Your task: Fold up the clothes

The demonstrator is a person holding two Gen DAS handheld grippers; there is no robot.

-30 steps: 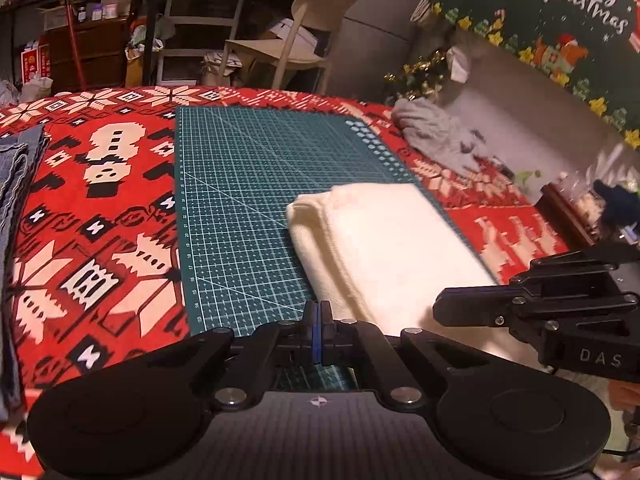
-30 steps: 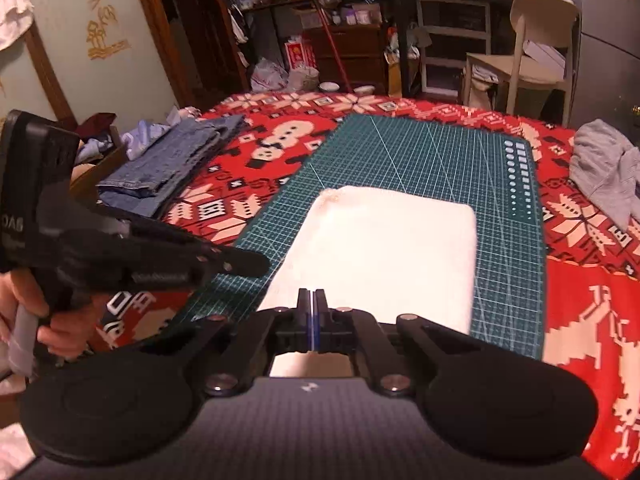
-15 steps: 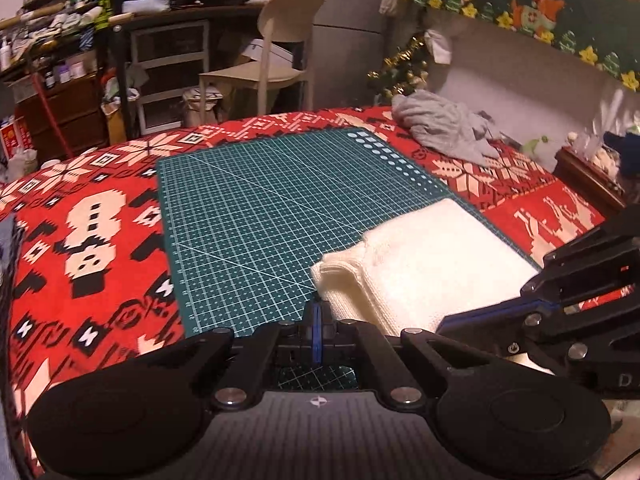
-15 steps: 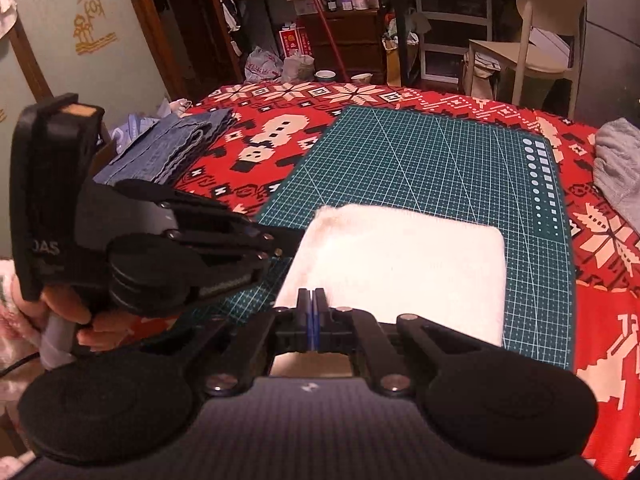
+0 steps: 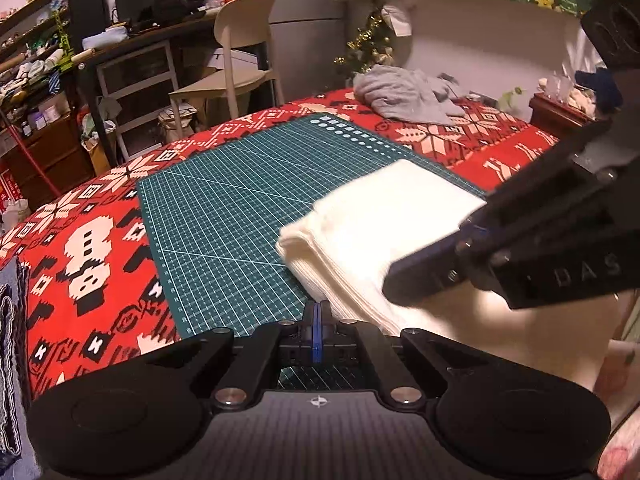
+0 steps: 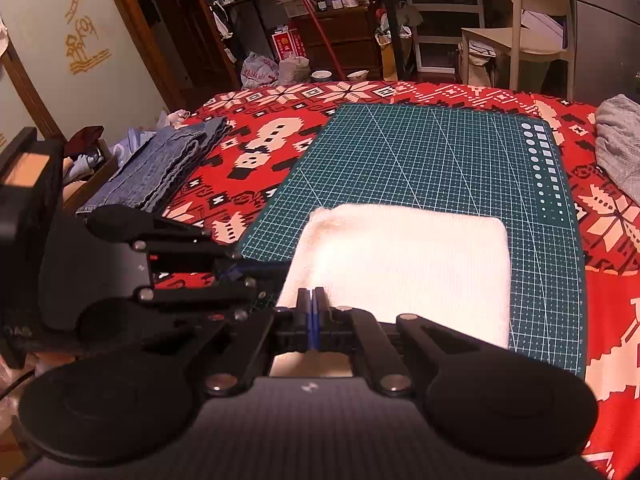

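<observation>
A folded cream-white garment (image 5: 384, 232) lies on the green cutting mat (image 5: 224, 216), near its front edge; it also shows in the right wrist view (image 6: 404, 264). My left gripper (image 5: 317, 312) is shut and empty, just left of the garment's near left corner. It shows from the side in the right wrist view (image 6: 256, 268), its tip at the garment's left edge. My right gripper (image 6: 312, 304) is shut and empty, low over the garment's near edge. It shows in the left wrist view (image 5: 404, 284), resting over the garment's right part.
Folded blue jeans (image 6: 168, 164) lie on the red patterned cloth (image 6: 256, 152) at the left. A crumpled grey garment (image 5: 404, 92) lies at the far right of the table. A chair (image 5: 236, 56) and cluttered shelves stand beyond the far edge.
Both grippers have come closer together at the garment's near edge. The left view has swung right, and the right gripper now looms larger over the garment. The garment lies as before.
</observation>
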